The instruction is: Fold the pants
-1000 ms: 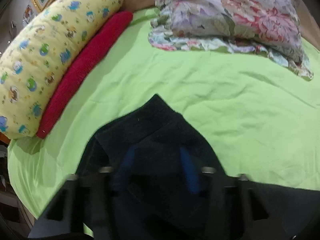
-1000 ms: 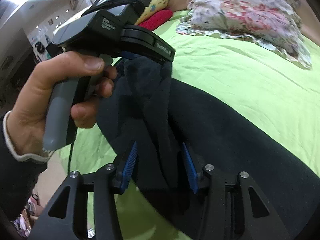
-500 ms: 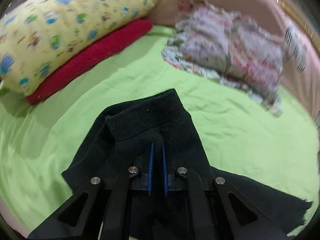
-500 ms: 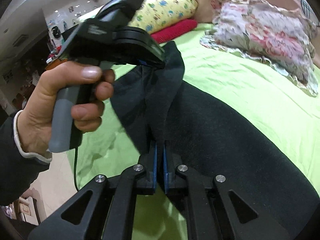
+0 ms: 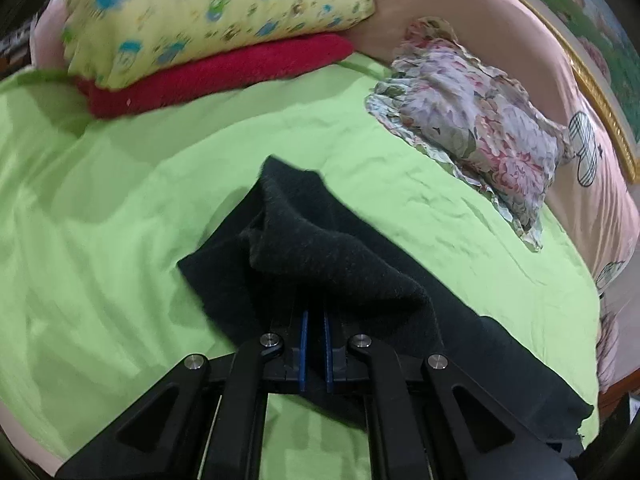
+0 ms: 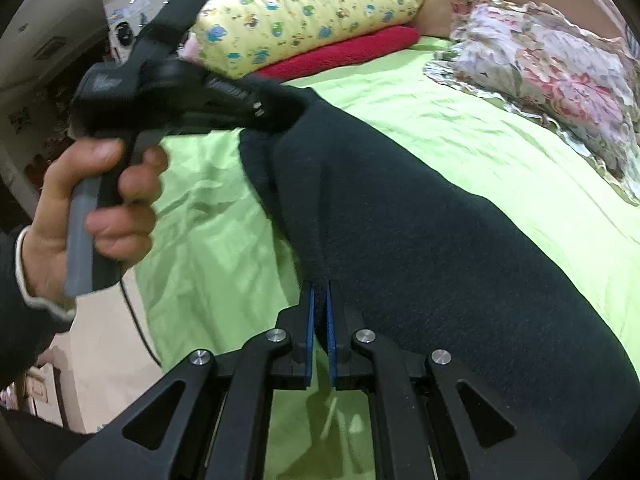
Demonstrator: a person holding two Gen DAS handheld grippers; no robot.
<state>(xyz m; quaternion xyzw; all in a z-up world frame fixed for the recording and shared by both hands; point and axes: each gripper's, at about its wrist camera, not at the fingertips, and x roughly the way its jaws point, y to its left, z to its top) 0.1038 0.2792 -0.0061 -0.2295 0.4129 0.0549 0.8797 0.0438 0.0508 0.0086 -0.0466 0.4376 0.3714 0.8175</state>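
The bed (image 5: 100, 208) filled both views, its lime-green sheet wrinkled and running up to the pink padded headboard (image 5: 472, 12) at the far end. Across that sheet lay the pants (image 6: 420, 240), dark and fleecy, a long broad stretch of fabric spread from the near right corner toward the left side of the bed, one end lifted off the sheet and bunched into a soft hump in the left wrist view. Against the headboard sat the yellow cartoon-print pillow (image 5: 208, 12), resting on top of the red pillow (image 5: 216, 72), and over to the right, well apart from the pants, was the floral ruffled cushion (image 5: 480, 128). Then the hands: the person's left hand (image 6: 92, 216) was wrapped round the grey handle, dark sleeve with a white cuff at the wrist. The left gripper (image 5: 314, 344) was pinched down to a narrow slit, blue pads nearly together, with the raised fold of the pants draped over its tips; in the right wrist view its nose (image 6: 276, 108) was buried in the fabric's lifted end. The right gripper (image 6: 319, 328) was likewise drawn in tight, its blue pads clamping the near edge of the pants between them, just above the green sheet. A black cable (image 6: 136, 320) trailed down from the left handle beside the bed.
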